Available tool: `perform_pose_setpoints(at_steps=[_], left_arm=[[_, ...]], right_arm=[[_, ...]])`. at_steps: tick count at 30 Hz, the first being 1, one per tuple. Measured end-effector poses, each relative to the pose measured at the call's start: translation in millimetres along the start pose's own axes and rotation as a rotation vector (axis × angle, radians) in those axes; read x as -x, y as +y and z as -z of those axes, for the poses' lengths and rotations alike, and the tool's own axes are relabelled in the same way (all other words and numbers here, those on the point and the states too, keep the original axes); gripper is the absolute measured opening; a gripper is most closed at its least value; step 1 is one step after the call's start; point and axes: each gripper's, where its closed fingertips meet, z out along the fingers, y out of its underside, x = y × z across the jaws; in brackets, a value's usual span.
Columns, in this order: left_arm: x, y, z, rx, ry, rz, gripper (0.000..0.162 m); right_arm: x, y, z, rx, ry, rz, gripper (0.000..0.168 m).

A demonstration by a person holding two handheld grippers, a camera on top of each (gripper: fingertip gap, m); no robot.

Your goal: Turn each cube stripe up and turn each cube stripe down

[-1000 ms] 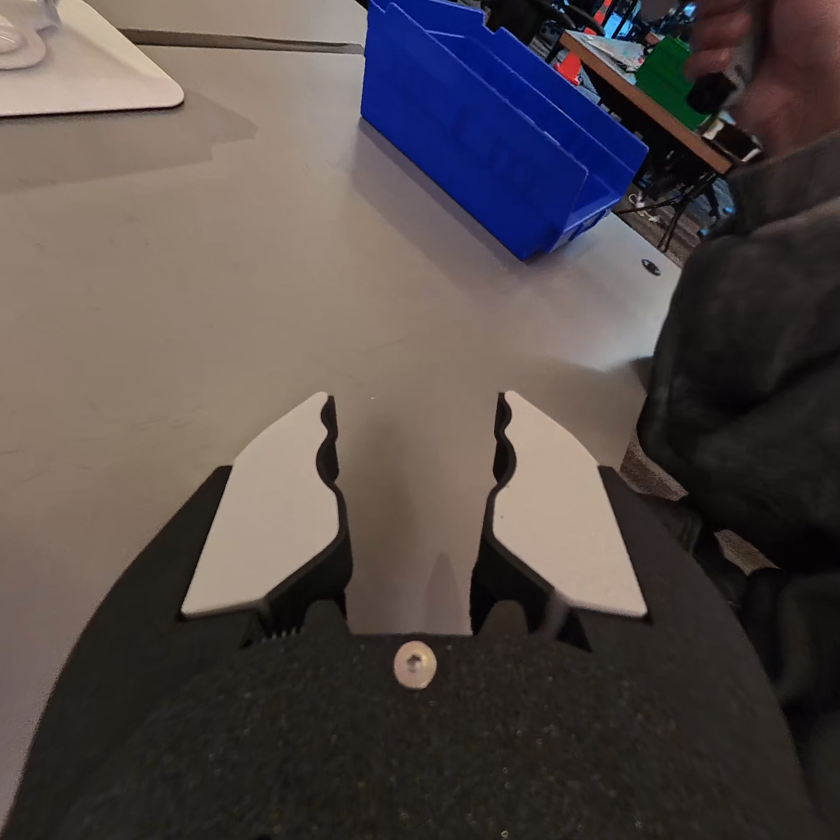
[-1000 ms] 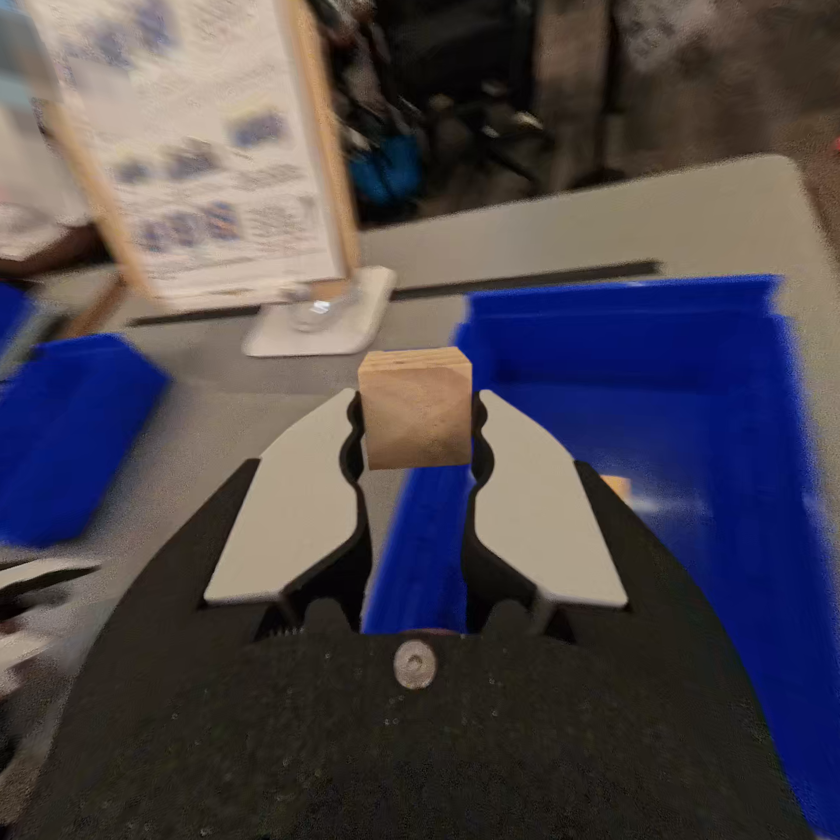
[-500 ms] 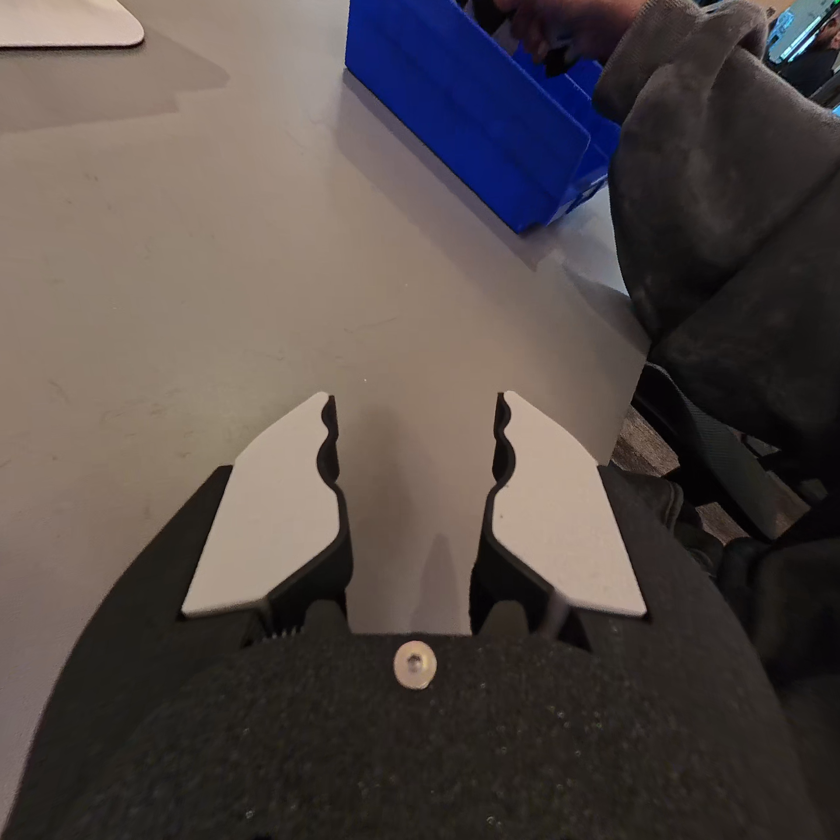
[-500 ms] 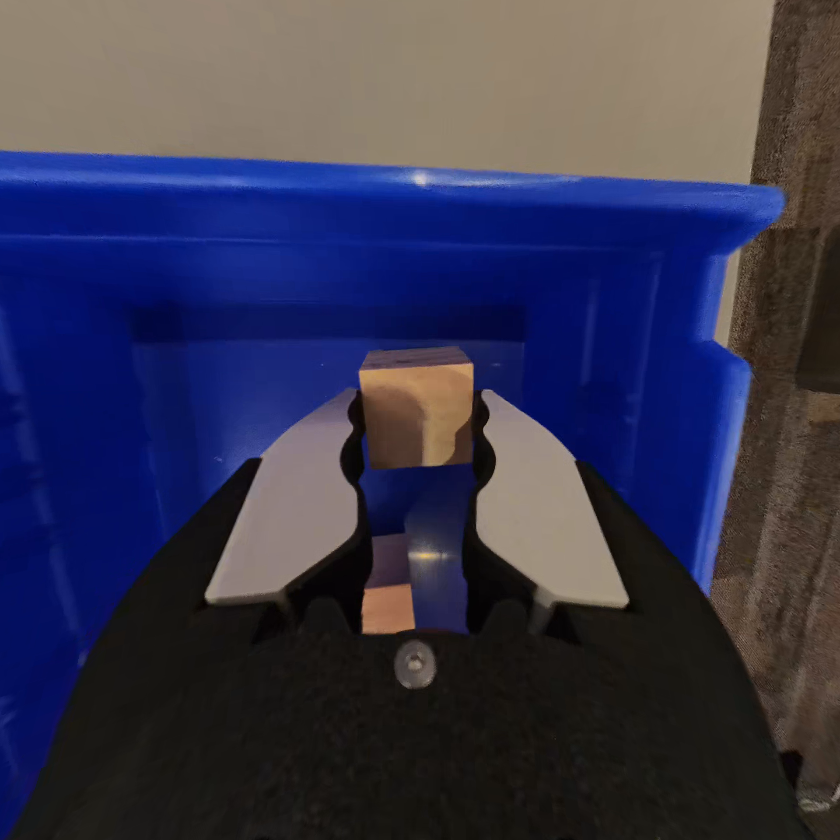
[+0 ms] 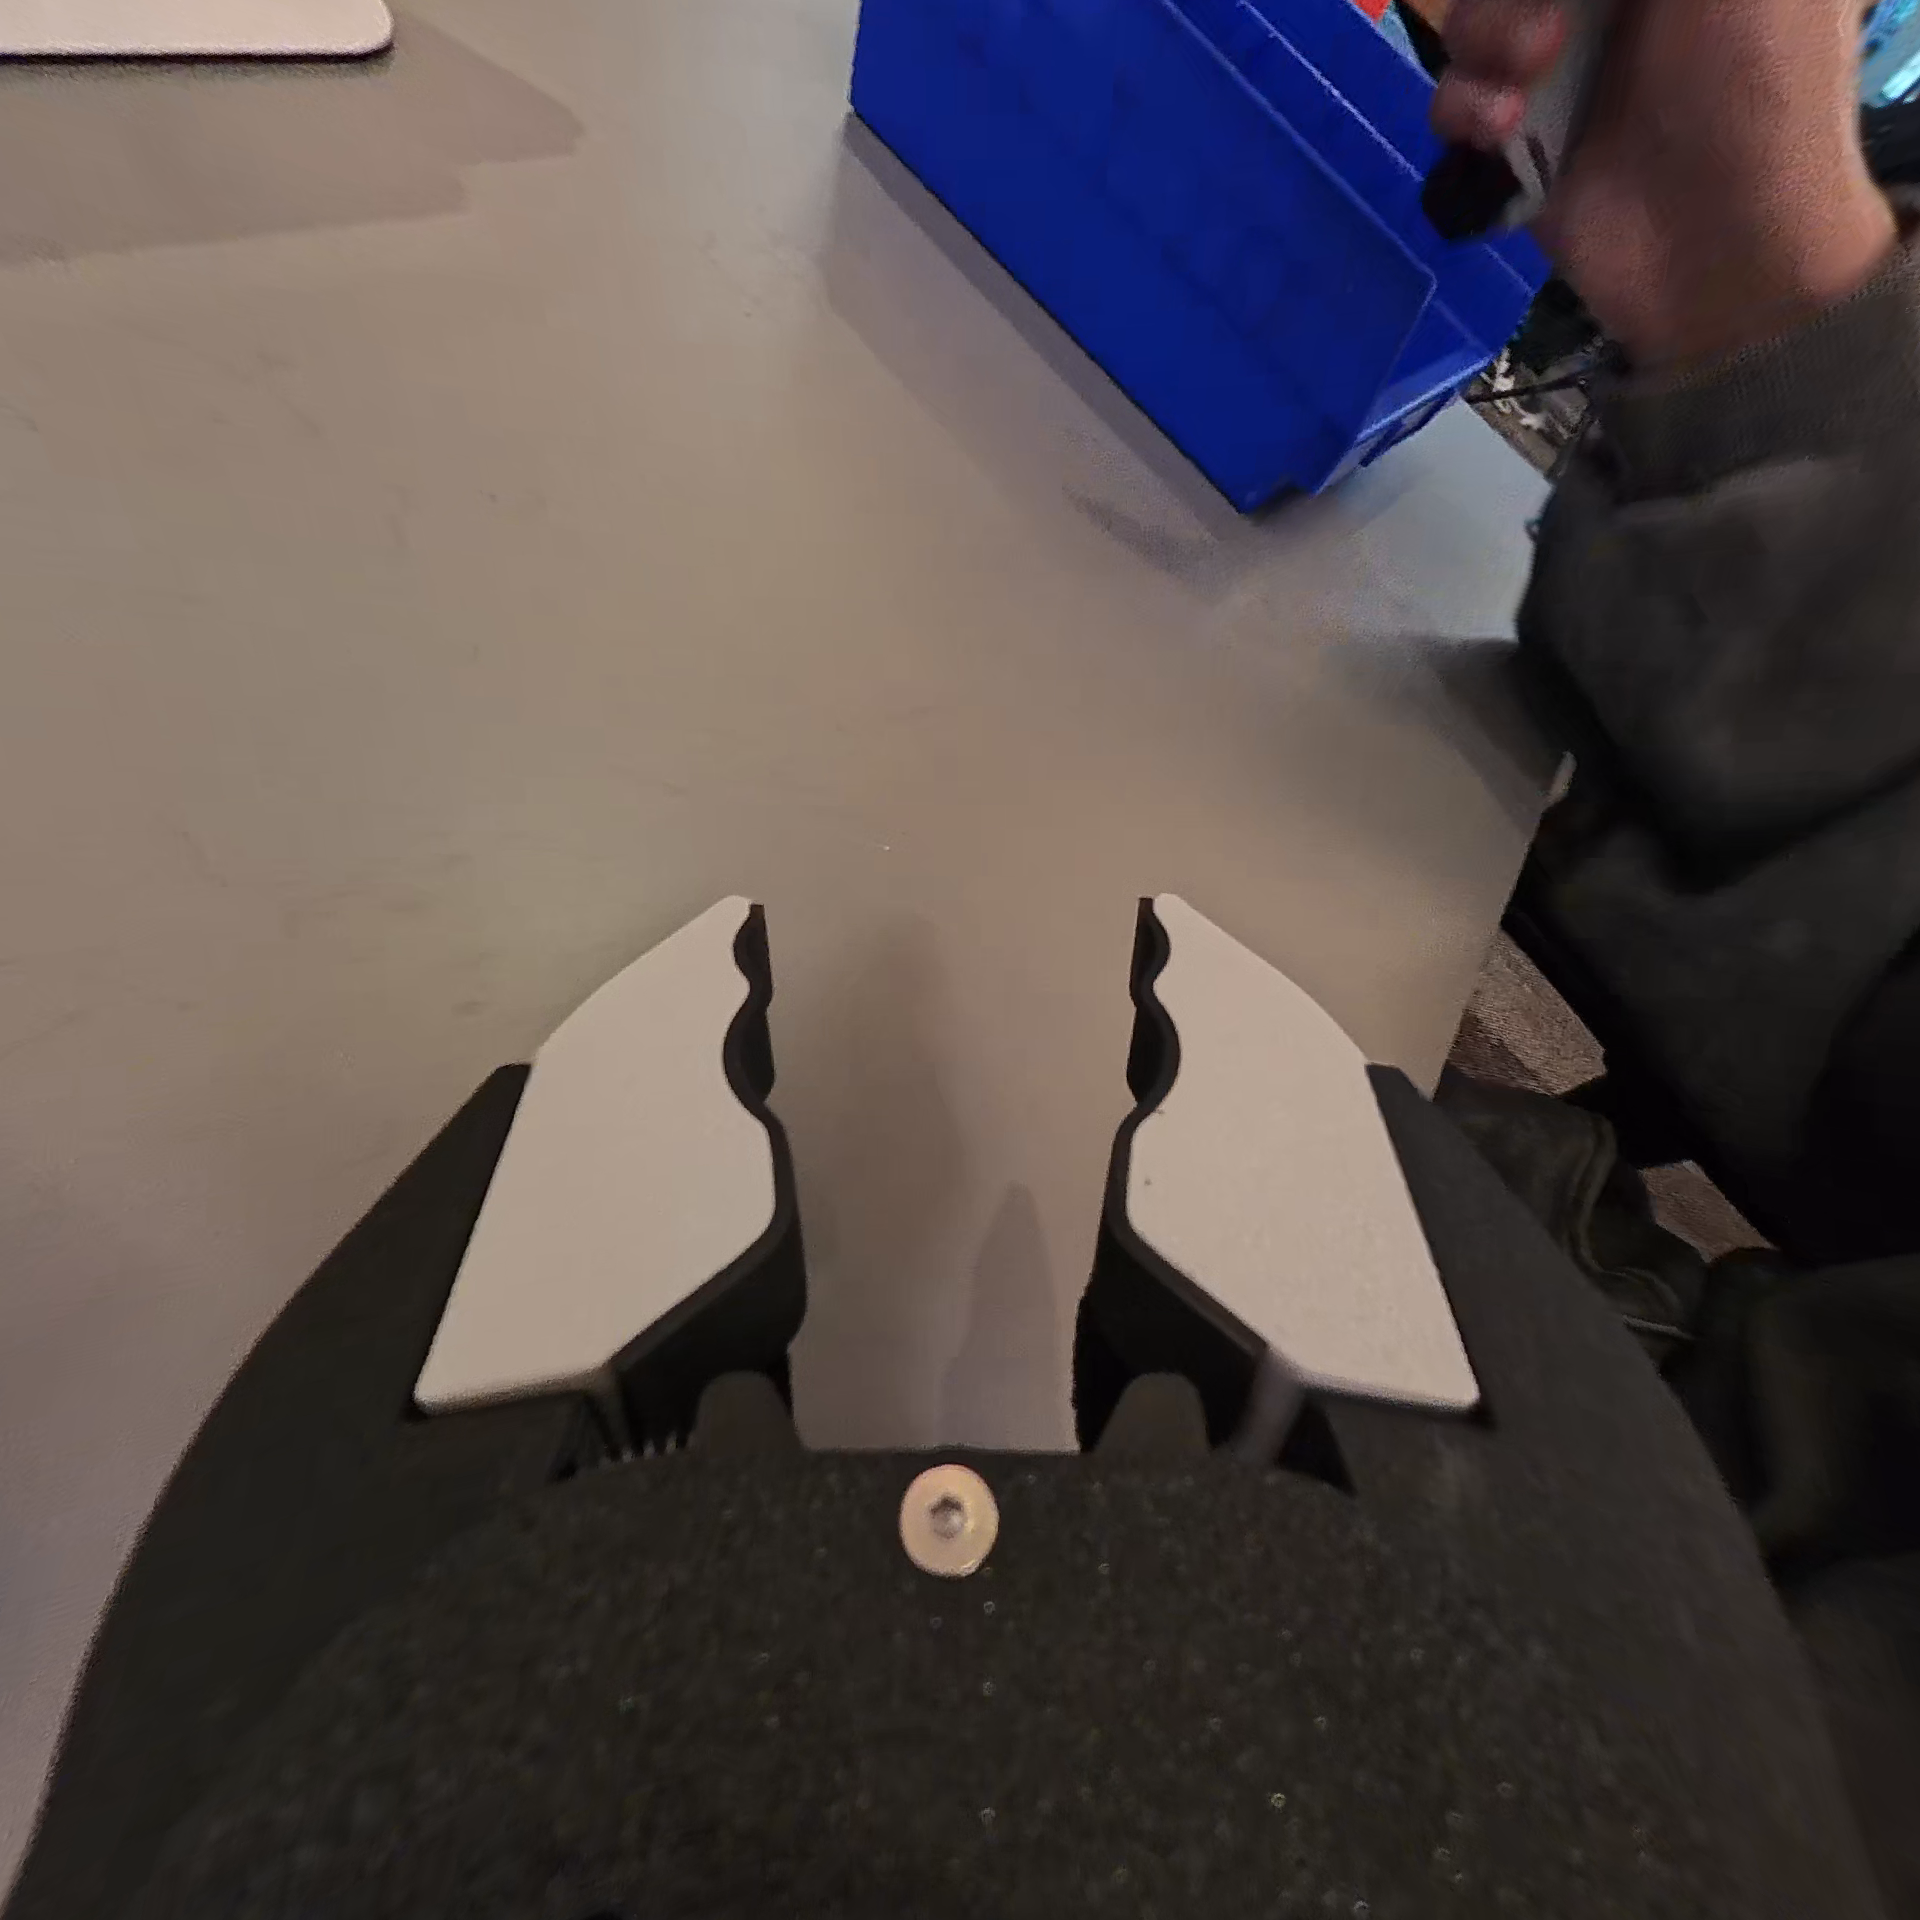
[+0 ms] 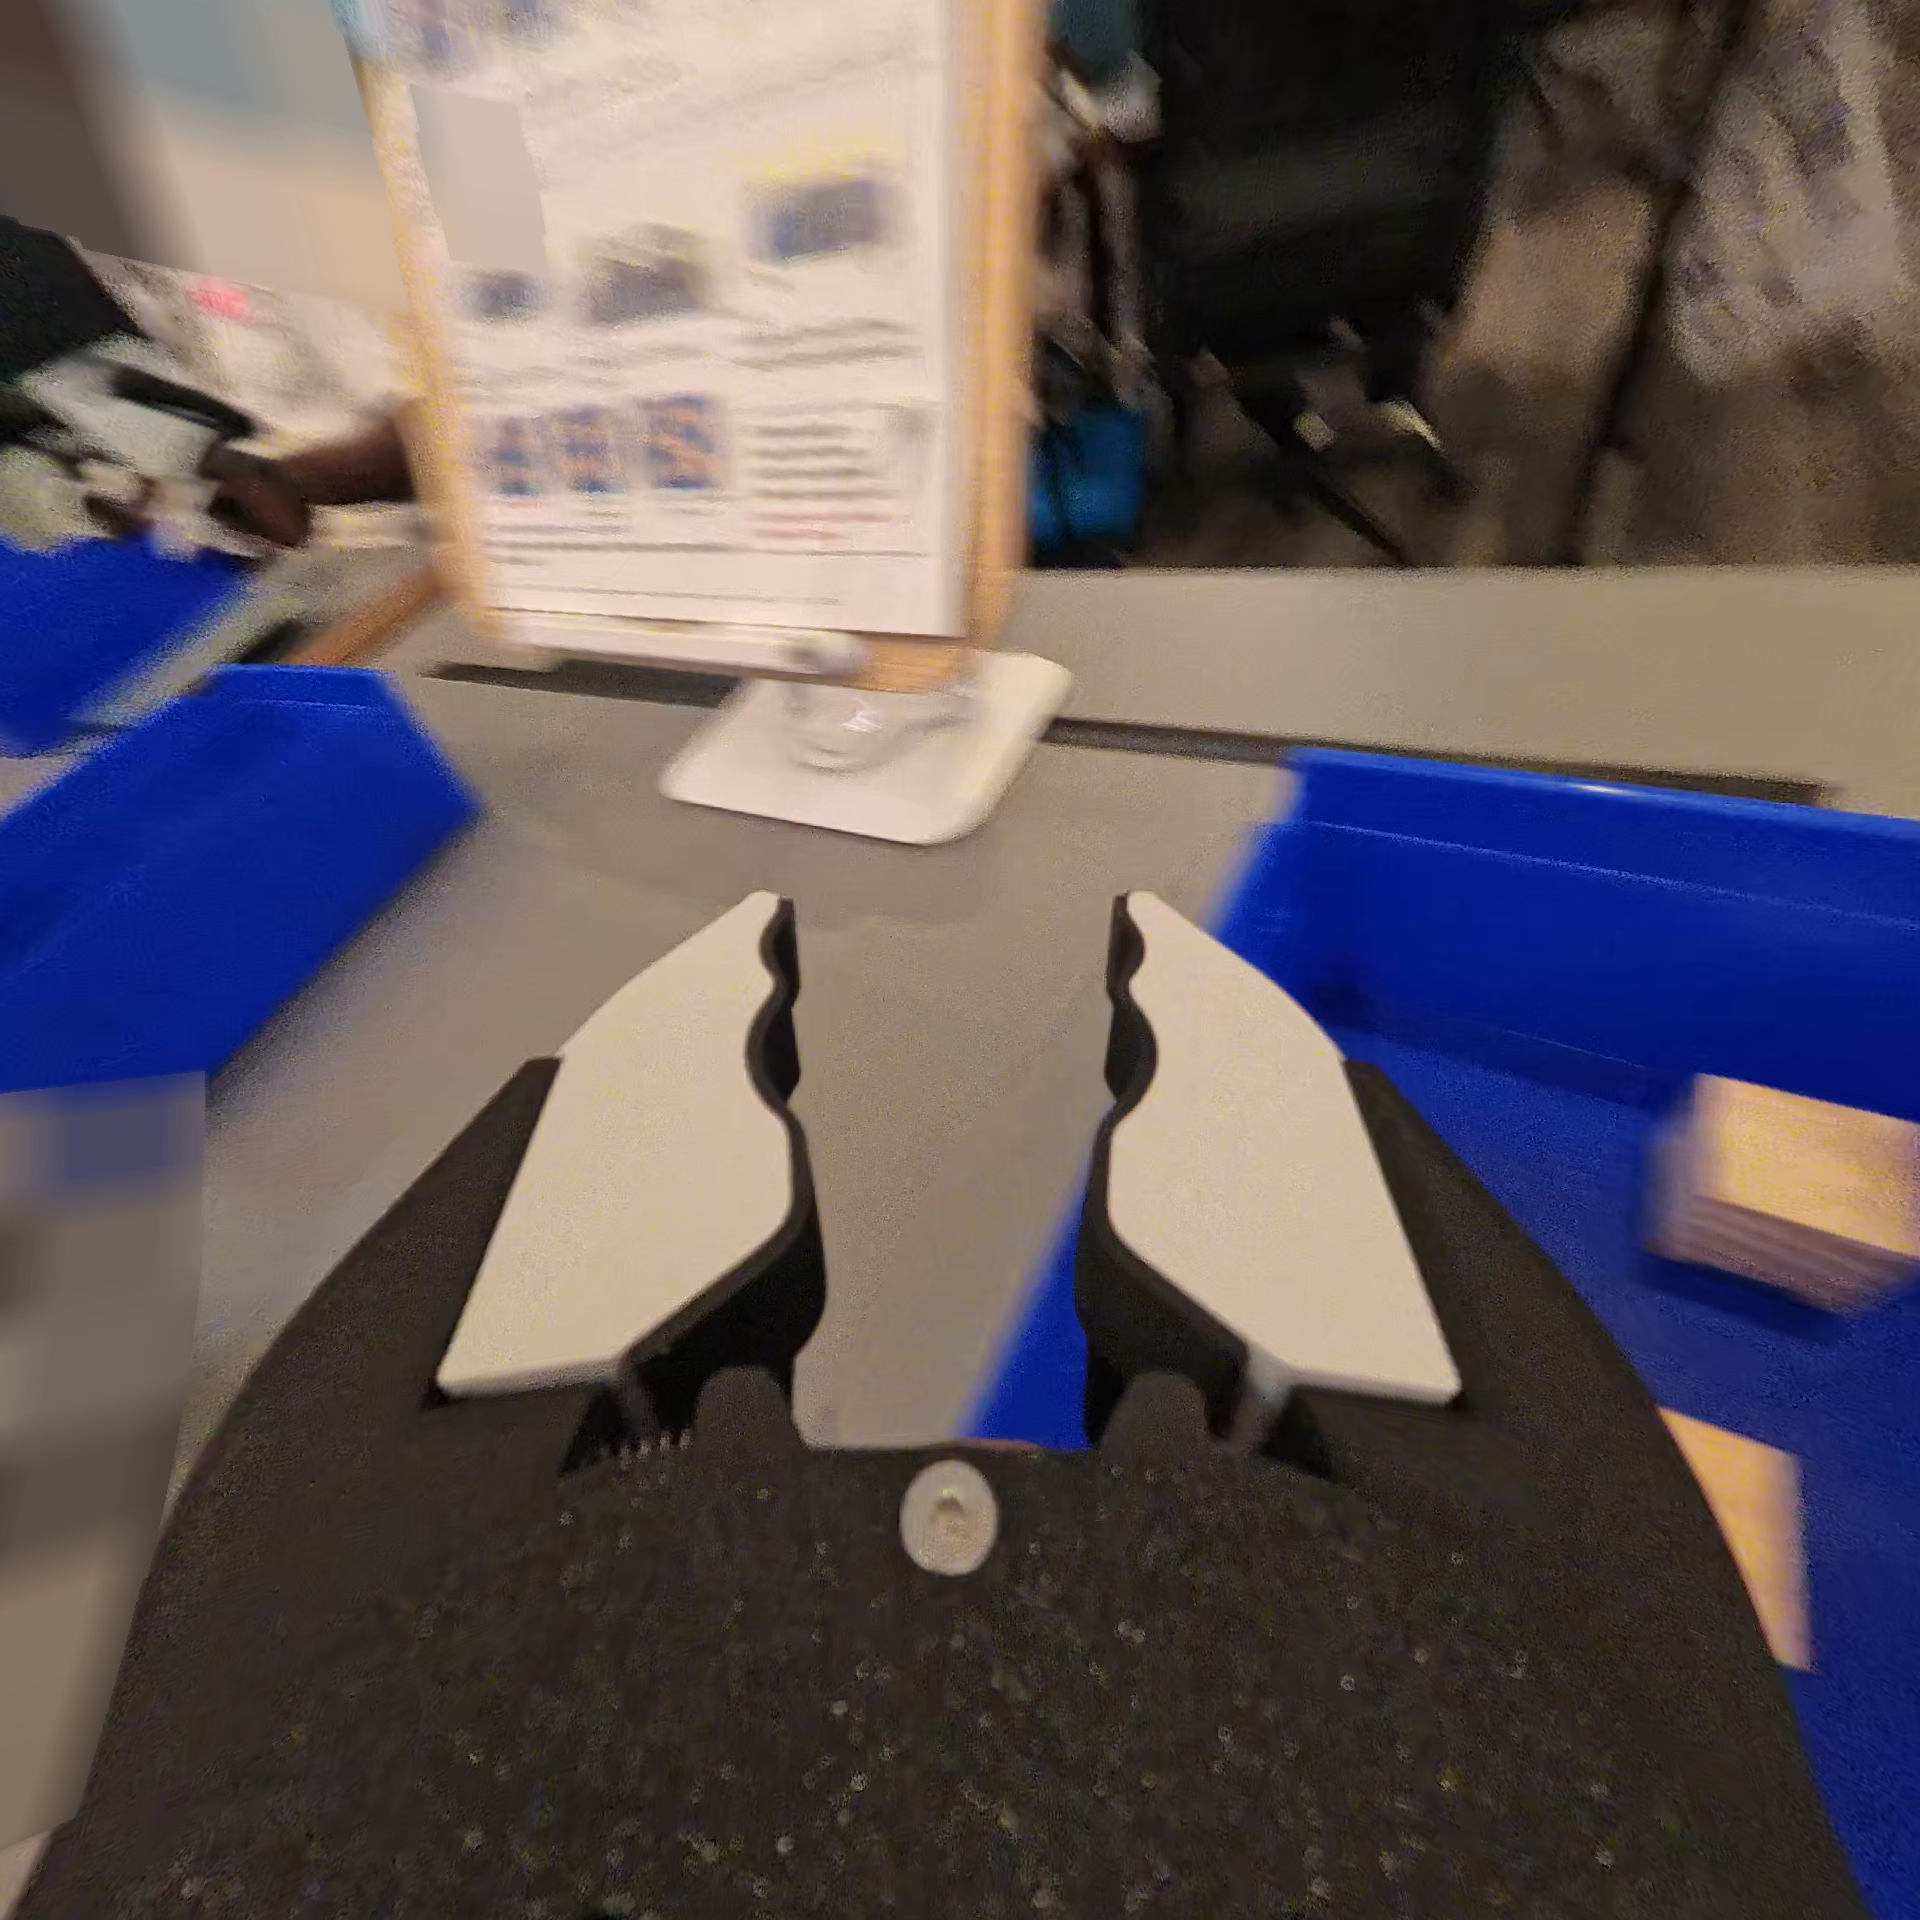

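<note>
Now both tongs gape empty, the cube point(image 6: 1787, 1184) lying in the blue bin point(image 6: 1558, 935) right of the right tongs point(image 6: 951, 914)

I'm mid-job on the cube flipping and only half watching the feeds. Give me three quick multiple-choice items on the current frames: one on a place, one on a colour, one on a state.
1. Where is the wooden cube in the right wrist view?
A. Between the right gripper's fingers
B. Inside the blue bin to the gripper's right
C. On the white stand base

2. What colour is the bin in the left wrist view?
A. Green
B. Red
C. Blue

3. What state is the left gripper in?
A. Open with nothing between the fingers
B. Shut on a cube
C. Shut and empty

Answers:
1 B: the blurred cube lies within the blue bin, clear of the right gripper.
2 C: its walls are plainly blue against the grey table.
3 A: only bare table shows between its parted fingers.
</note>
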Motion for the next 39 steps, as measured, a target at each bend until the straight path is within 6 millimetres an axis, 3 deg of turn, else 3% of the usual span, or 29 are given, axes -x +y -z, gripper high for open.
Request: perform_pose_setpoints(at_steps=[4, 5, 7, 9, 12, 15, 17, 20, 22, 24, 26, 32, 35, 39], left_arm=[[7.8, 0.2, 0.4, -0.009, -0.063, -0.012, 0.066], [8.4, -0.3, 0.8, -0.014, -0.073, -0.013, 0.066], [6.6, -1.7, 2.0, -0.02, -0.078, -0.015, 0.065], [5.4, -2.2, 2.8, -0.021, -0.087, -0.024, 0.065], [7.8, -1.5, 2.8, -0.011, -0.113, -0.036, 0.065], [10.7, -4.9, 9.8, -0.001, -0.142, -0.031, 0.065], [21.5, -19.2, 31.9, -0.01, -0.232, -0.049, 0.063], [83.3, -50.3, 98.9, -0.006, -0.54, -0.018, 0.06], [121.4, -59.5, 135.5, 0.063, -0.576, 0.104, 0.061], [175.2, -67.1, 172.4, 0.122, -0.709, 0.19, 0.063], [224.5, -67.8, 194.0, 0.187, -0.807, 0.272, 0.062], [311.9, -37.8, 185.8, 0.41, -0.857, 0.472, 0.061], [333.2, -21.1, 185.3, 0.467, -0.895, 0.536, 0.062], [345.8, -16.6, 177.8, 0.439, -0.866, 0.597, 0.061]], right_arm=[[101.8, 57.1, 16.4, -0.137, -0.127, 0.102, 0.062], [118.0, 73.7, 21.7, -0.154, -0.131, 0.091, 0.055], [145.3, 85.8, 36.3, -0.146, -0.115, 0.156, 0.048], [163.0, 86.2, 46.9, -0.167, -0.085, 0.184, 0.041], [188.3, 117.9, 36.2, -0.033, -0.192, 0.126, 0.054], [193.5, 140.3, 24.1, 0.039, -0.237, 0.099, 0.059], [195.2, 145.3, 21.8, 0.065, -0.258, 0.084, 0.061], [193.0, 145.0, 22.0, 0.069, -0.257, 0.082, 0.061], [194.3, 146.7, 21.5, 0.08, -0.274, 0.072, 0.061], [198.1, 152.0, 20.8, 0.103, -0.301, 0.069, 0.062], [201.3, 159.4, 20.3, 0.135, -0.316, 0.087, 0.062], [204.2, 165.1, 22.3, 0.165, -0.303, 0.184, 0.062], [207.4, 164.0, 24.0, 0.162, -0.328, 0.177, 0.062], [206.1, 168.3, 21.7, 0.181, -0.331, 0.17, 0.062]])
